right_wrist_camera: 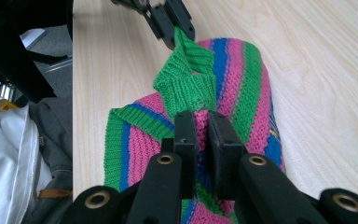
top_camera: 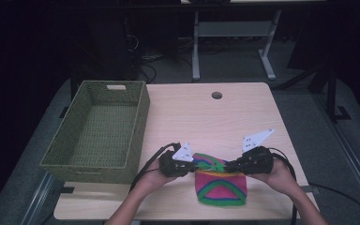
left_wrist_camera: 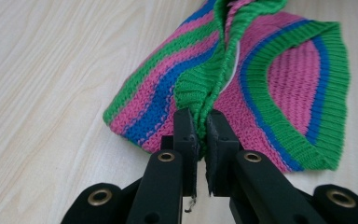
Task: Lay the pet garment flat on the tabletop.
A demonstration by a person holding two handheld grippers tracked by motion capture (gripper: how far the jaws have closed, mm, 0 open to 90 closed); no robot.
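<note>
Both sets of fingers are pinched nearly shut on the knitted piece: the left gripper clamps a fold of its green ribbed edge, the right gripper grips the pink fabric just below the green band on the opposite side. Judged step: grasp secured at the far edge, garment ready to be lifted or folded; the next move calls for raising both hands together, keeping tension even so neither edge slips. Piece is pink, green and blue striped, resting on the table near its front edge, beside the woven green basket.
</note>
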